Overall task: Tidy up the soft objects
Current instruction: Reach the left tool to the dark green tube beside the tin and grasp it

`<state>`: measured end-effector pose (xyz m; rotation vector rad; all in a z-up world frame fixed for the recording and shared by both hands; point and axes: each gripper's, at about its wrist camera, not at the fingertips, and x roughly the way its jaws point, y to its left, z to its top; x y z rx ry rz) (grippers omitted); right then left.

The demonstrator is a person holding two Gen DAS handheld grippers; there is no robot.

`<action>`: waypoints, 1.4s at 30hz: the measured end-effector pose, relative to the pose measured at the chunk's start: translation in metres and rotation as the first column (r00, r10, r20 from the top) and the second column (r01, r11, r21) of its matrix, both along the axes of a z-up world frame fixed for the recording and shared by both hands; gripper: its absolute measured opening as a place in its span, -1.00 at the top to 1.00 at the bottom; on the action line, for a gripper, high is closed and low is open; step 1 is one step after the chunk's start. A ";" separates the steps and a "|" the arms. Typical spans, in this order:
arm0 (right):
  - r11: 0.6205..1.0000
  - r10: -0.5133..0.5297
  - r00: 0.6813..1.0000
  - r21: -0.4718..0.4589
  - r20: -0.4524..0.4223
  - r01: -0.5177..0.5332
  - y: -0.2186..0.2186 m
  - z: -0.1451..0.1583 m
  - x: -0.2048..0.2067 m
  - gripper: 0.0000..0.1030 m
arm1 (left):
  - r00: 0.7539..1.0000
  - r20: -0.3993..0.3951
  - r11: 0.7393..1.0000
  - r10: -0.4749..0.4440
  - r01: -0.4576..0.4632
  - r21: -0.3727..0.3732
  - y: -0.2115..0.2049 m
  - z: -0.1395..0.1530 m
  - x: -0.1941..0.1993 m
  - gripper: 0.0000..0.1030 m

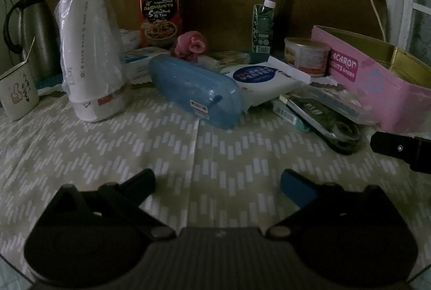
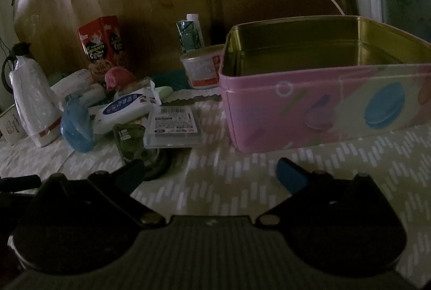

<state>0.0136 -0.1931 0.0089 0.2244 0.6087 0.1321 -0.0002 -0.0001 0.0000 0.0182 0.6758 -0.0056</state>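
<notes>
A pink rolled cloth (image 1: 190,46) sits in the middle of the clutter, well ahead of the left gripper (image 1: 217,183) and just behind the blue plastic case (image 1: 196,92). A white soft pack with a blue label (image 1: 258,81) leans on the right end of that case. From the right gripper (image 2: 212,172) the same cloth (image 2: 117,77) lies far ahead and to the left, with the white pack (image 2: 126,109) nearer.

The pink macaron tin (image 2: 323,106) stands open and hollow, just ahead of the right gripper and to its right; in the left wrist view its wall (image 1: 377,90) is ahead on the right. Both grippers hang over the patterned tablecloth (image 1: 107,155), their jaws spread wide with nothing between them.

Farther out from the left gripper: a bagged stack of white paper cups (image 1: 89,52) ahead left, a steel thermos (image 1: 32,28) and a paper cup with a thumbs-up drawing (image 1: 17,94) at the far left. At the back stand a red snack box (image 1: 160,9), a dark green carton (image 1: 262,27) and a small tub (image 1: 307,55).
</notes>
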 end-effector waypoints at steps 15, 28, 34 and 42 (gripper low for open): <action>0.999 0.022 1.000 -0.040 -0.020 -0.023 0.008 0.005 -0.011 -1.00 | 0.997 -0.025 0.998 -0.070 0.069 -0.011 0.015 0.009 0.006 -1.00; 0.992 0.107 0.994 -0.062 0.009 -0.106 0.017 0.007 -0.014 -1.00 | 0.997 0.022 0.993 -0.077 0.078 -0.093 0.021 0.009 0.023 -0.99; 0.961 0.239 0.971 -0.144 -0.008 -0.238 0.043 0.010 -0.005 -0.59 | 0.998 0.027 0.986 -0.049 0.052 -0.157 0.032 0.009 0.023 -0.99; 0.953 0.253 0.967 -0.173 -0.008 -0.251 0.052 0.007 0.019 -0.22 | 0.999 0.012 0.990 -0.042 0.043 -0.131 0.029 0.006 0.024 -0.99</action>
